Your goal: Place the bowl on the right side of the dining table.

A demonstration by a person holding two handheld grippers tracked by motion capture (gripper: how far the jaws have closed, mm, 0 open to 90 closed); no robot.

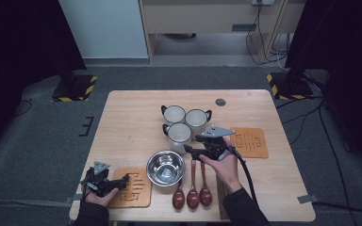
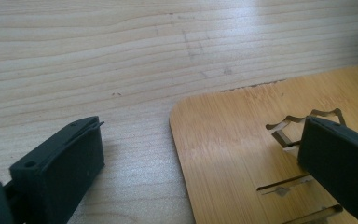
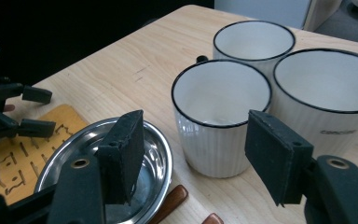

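Steel bowl (image 1: 166, 168) beside nearest mug (image 1: 179, 133)

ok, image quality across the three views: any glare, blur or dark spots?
High view: dim, soft, room edges near black, steel bowl catches highlights. Left gripper view: bright and sharp on the bamboo mat, jaws slightly soft. Right gripper view: near mug crisp, bowl mirrors the jaw, top-left corner black.

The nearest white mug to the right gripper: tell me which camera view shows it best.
The right gripper view: the nearest white mug sits large between the open jaws, rim and ribbed wall clear. The high view shows that mug small, beside the right gripper. The left gripper view looks at the wooden mat instead.
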